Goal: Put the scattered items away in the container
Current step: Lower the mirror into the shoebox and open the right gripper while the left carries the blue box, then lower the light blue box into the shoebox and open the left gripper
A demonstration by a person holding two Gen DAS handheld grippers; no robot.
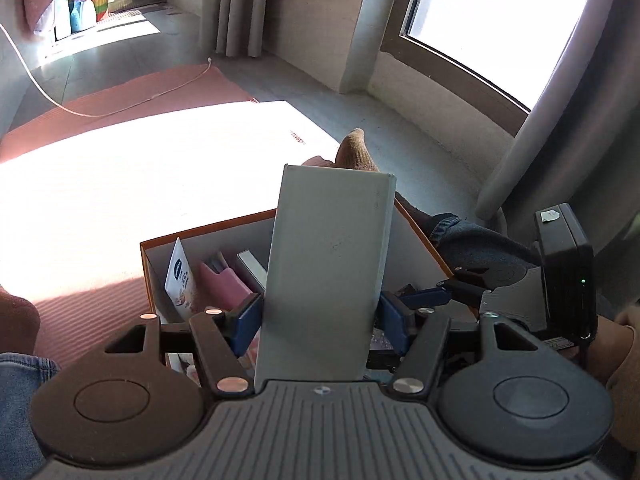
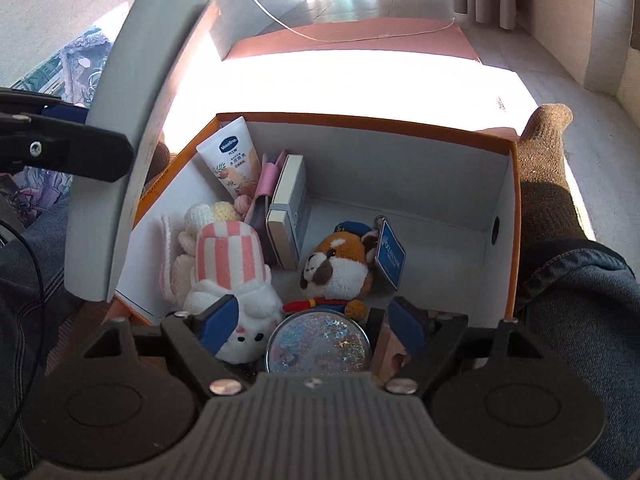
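Orange cardboard box [image 2: 513, 216] with white inside sits on the floor mat holding plush toys, while the left gripper [image 1: 320, 320] clamps a flat grey rectangular box [image 1: 328, 264] above its edge and the right gripper [image 2: 316, 322] hangs open over a round glitter tin [image 2: 318, 346].

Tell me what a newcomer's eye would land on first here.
First, the tall grey box clamped upright in the left gripper, held above the orange-rimmed container. Next, the container's contents: a red-panda plush in the middle and a glittery round case between the open right gripper fingers.
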